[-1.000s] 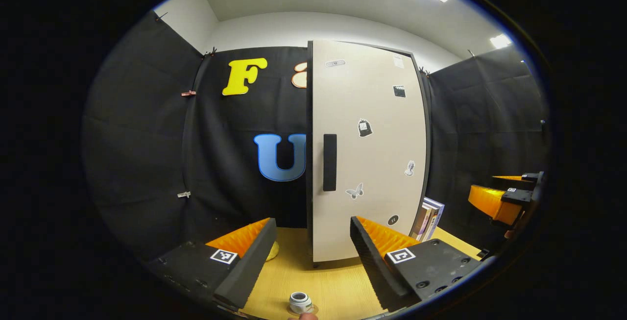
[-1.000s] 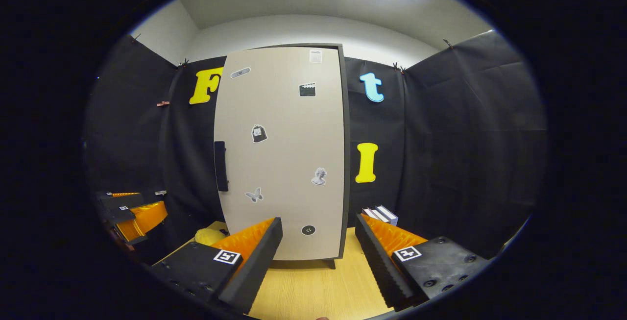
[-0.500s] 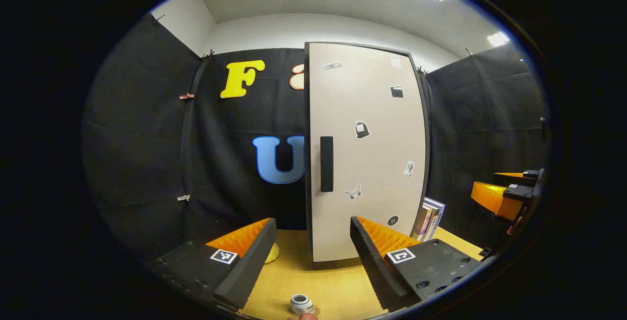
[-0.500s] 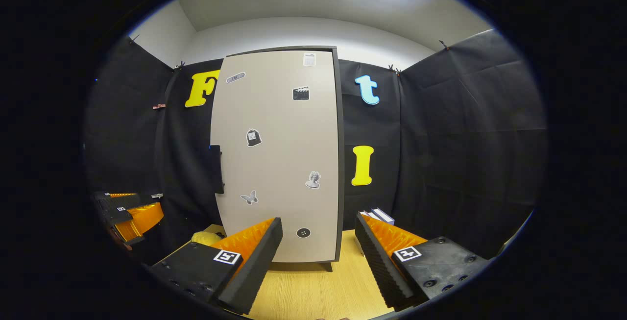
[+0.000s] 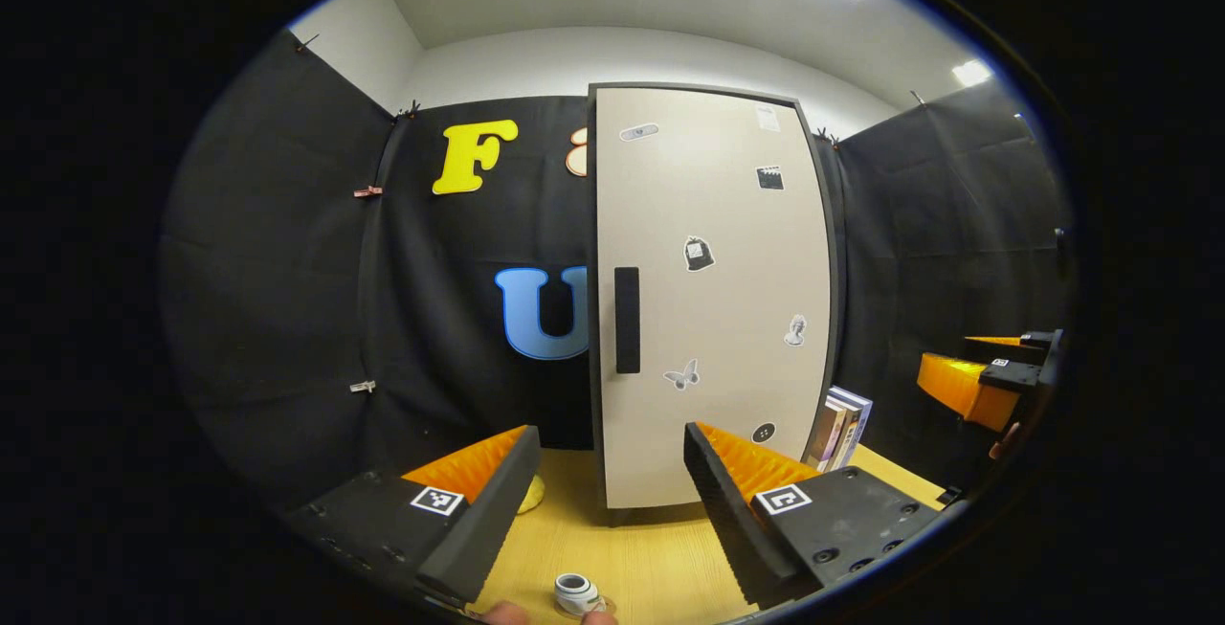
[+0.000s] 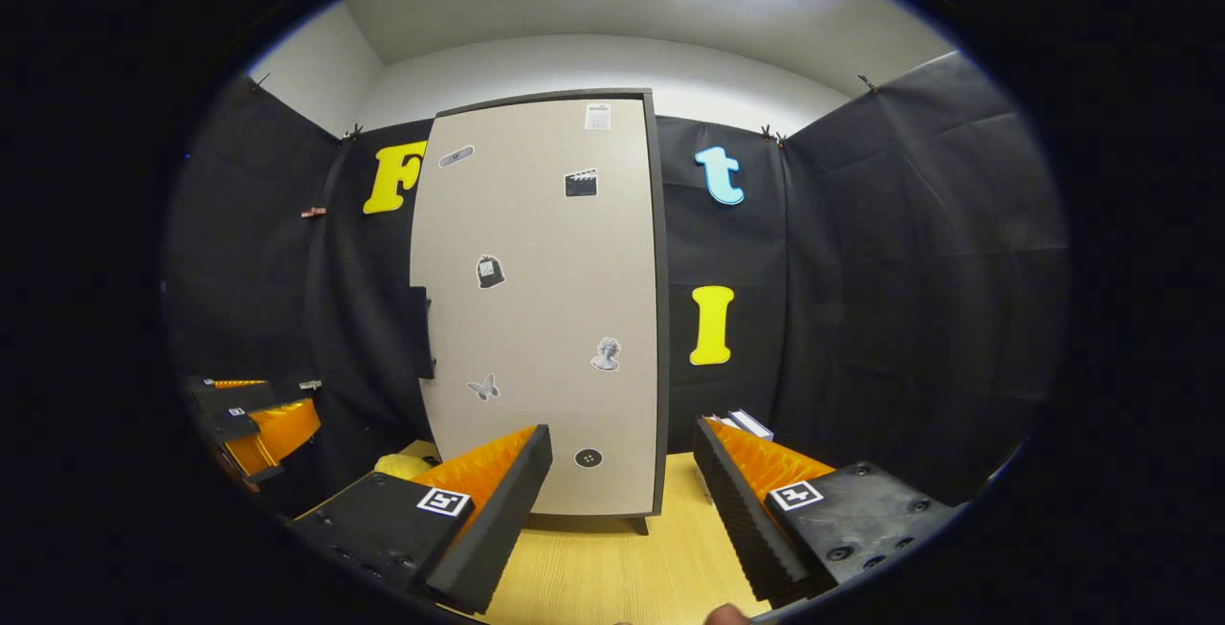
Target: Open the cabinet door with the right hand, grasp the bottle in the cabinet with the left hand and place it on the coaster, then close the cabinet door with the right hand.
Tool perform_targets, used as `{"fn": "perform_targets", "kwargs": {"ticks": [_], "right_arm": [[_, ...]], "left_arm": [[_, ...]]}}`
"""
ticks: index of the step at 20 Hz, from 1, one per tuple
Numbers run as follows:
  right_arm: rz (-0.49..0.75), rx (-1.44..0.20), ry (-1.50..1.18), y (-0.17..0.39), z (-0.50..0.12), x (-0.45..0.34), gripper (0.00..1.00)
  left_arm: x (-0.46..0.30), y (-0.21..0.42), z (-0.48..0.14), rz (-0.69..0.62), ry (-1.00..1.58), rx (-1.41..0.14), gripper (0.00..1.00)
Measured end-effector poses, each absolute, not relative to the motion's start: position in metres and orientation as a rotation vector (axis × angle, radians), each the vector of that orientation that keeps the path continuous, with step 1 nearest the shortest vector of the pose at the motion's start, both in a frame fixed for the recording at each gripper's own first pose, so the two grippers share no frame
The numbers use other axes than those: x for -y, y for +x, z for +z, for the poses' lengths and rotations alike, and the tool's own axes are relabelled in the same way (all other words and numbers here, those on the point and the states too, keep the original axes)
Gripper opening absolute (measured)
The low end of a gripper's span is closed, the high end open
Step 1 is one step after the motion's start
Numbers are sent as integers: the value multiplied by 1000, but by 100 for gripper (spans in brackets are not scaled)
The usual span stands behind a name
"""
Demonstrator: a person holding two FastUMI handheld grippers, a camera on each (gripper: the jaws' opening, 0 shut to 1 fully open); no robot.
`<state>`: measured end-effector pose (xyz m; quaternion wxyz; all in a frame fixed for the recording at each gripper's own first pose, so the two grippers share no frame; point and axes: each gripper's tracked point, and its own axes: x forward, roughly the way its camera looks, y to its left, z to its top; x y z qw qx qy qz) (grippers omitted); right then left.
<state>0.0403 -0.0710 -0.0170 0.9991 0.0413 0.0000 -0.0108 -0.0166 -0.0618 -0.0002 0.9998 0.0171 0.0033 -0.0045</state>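
Apparently the task is all but finished: the cabinet door (image 6: 545,300) is seen shut, and the bottle (image 5: 574,592) is stood on the coaster (image 5: 606,604) on the counter (image 5: 651,558), just below the left gripper (image 5: 608,481). The fingers of it and of the right gripper (image 6: 622,491) are held apart, empty. Only withdrawal is judged left.
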Motion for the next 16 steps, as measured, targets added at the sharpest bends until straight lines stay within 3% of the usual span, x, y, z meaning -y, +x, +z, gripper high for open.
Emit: {"fn": "perform_targets", "kwargs": {"ticks": [16], "right_arm": [[83, 11, 38, 46, -18, 96, 99]], "left_arm": [[115, -27, -1, 63, 43, -6, 94]]}}
